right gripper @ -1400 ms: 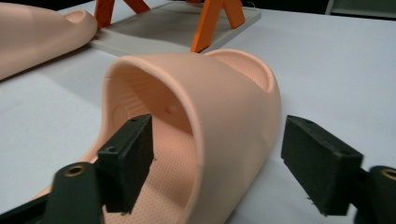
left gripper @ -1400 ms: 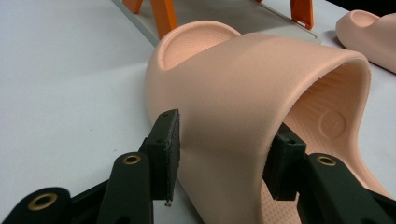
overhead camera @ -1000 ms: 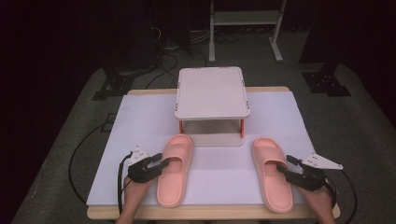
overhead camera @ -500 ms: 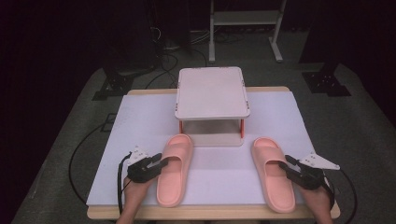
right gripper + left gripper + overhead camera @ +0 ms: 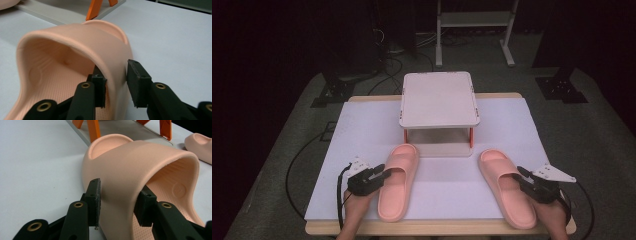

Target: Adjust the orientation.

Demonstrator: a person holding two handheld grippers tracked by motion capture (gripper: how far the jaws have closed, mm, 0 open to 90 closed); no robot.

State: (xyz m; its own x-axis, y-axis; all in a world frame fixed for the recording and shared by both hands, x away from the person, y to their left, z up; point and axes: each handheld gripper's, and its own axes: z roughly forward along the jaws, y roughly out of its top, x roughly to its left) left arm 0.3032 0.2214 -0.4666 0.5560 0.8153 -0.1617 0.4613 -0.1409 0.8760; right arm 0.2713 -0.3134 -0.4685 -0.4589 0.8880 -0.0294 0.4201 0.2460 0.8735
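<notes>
Your 2 slippers lie on the white-covered counter (image 5: 362, 130) in front of the small rack (image 5: 439, 97), toes toward it: the left slipper (image 5: 397, 180) near your left hand, the right slipper (image 5: 507, 192) well apart from it, near your right hand.

Your left gripper (image 5: 379, 175) has its jaws straddling the outer side of the left slipper's strap. In the left gripper view the jaws have just been closing with the strap wall between them; the inner pad touches it, and the outer pad (image 5: 95, 200) stands at or just off its outer face, so count this as barely pinched.

Your right gripper (image 5: 523, 176) does the same on the right slipper. Its jaws have just been closing on the strap's outer edge, and in the right gripper view the inner pad (image 5: 98, 87) sits against the inside while the outer one looks a sliver clear.

Expect both slippers to be light, soft foam: the strap will likely flex and squash under the pads, and the smooth outer skin may slip. Grip low on the strap, where it meets the sole, since the wall there should be thicker and stiffer. Squeeze firmly before lifting, or the heel will probably droop and swing.
</notes>
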